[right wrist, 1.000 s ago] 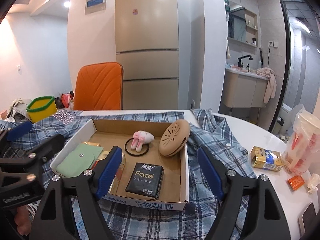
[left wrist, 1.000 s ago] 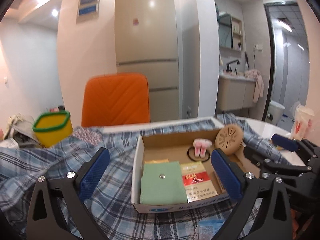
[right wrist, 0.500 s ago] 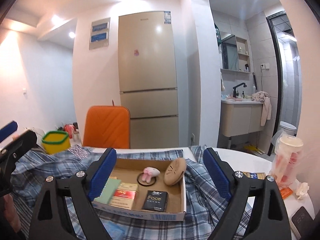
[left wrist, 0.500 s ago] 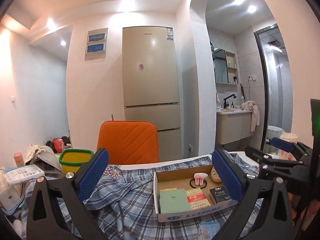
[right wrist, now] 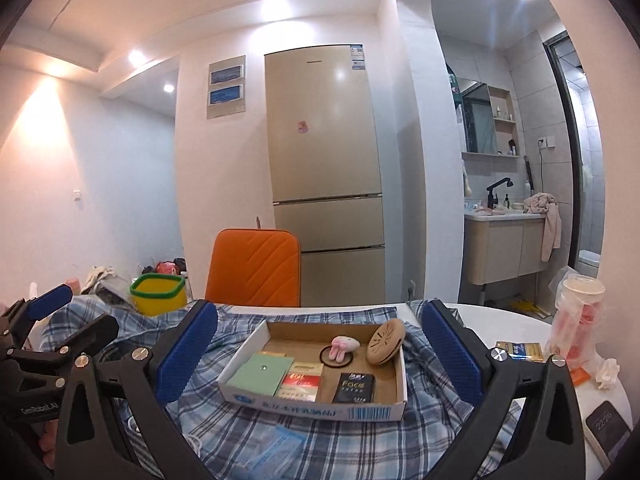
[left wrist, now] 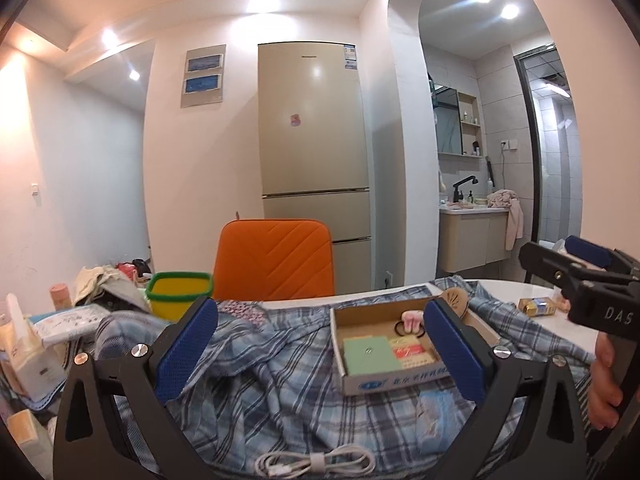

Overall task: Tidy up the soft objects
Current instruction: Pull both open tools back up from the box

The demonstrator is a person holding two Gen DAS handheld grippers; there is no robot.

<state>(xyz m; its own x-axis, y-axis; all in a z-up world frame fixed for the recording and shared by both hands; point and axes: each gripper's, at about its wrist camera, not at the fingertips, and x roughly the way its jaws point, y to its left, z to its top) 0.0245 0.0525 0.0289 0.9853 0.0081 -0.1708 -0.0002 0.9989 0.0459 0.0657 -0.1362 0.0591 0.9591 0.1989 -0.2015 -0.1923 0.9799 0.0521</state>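
Box: a shallow open cardboard box sits on a blue plaid cloth spread over the white counter, its long axis running near to far and angled slightly left.
Contents: a flat green pouch lies in the near-left corner, long side along the box's left wall; a black tissue pack lies near-right, lettering facing the near edge; a pink plush hair tie and a tan round sponge, tilted against the right wall, occupy the far end.
Right gripper: jaws opening, spread wide, nothing between them.
Left gripper: jaws released, empty, held above the cloth.
Background: an orange chair beyond the counter.
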